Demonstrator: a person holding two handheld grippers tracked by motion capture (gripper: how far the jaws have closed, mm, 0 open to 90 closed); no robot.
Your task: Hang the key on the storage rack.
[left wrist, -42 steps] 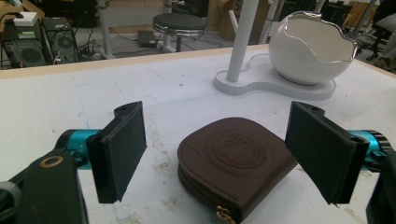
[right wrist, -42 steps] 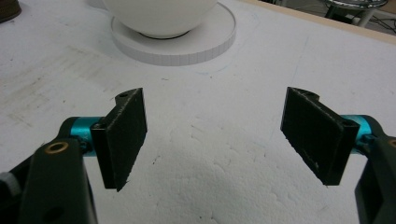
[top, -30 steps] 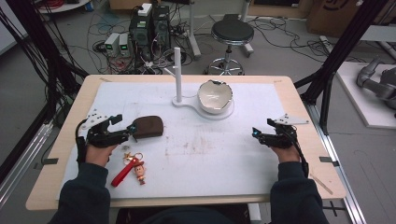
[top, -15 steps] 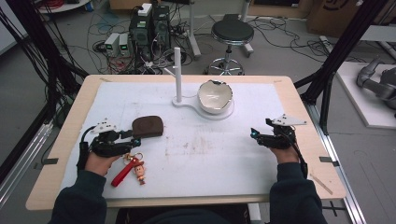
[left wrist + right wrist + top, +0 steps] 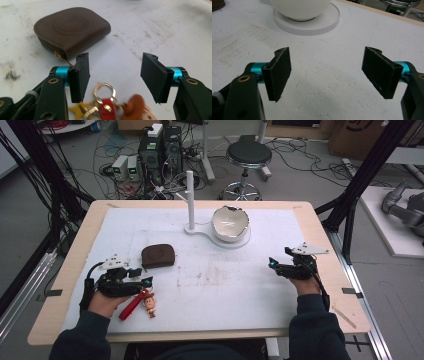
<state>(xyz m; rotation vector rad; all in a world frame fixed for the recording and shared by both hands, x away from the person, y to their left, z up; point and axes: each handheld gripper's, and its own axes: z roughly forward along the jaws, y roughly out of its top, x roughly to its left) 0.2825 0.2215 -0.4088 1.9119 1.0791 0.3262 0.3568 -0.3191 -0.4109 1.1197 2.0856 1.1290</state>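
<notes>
A keychain [image 5: 141,302] with a red strap, a gold ring and a small doll figure lies at the mat's near left. My left gripper [image 5: 143,281] hovers just over its upper end. In the left gripper view the key ring [image 5: 103,89] lies low between the two pads without touching either. These jaws have just been opening a little and stand open [image 5: 115,75]. A brown leather pouch [image 5: 158,256] [image 5: 71,30] lies just beyond. My right gripper [image 5: 274,264] [image 5: 328,72] rests open at the mat's right, with nothing between its pads.
A white bowl [image 5: 230,223] [image 5: 299,6] sits on a round white stand [image 5: 312,26] at the back middle. An upright white post [image 5: 190,200] rises beside it. A stained white mat [image 5: 220,285] covers the wooden table [image 5: 325,235].
My left gripper has drawn back from beside the pouch toward the near edge and now sits over the keychain. Its jaws are narrower than a second ago. The right gripper has not moved.
</notes>
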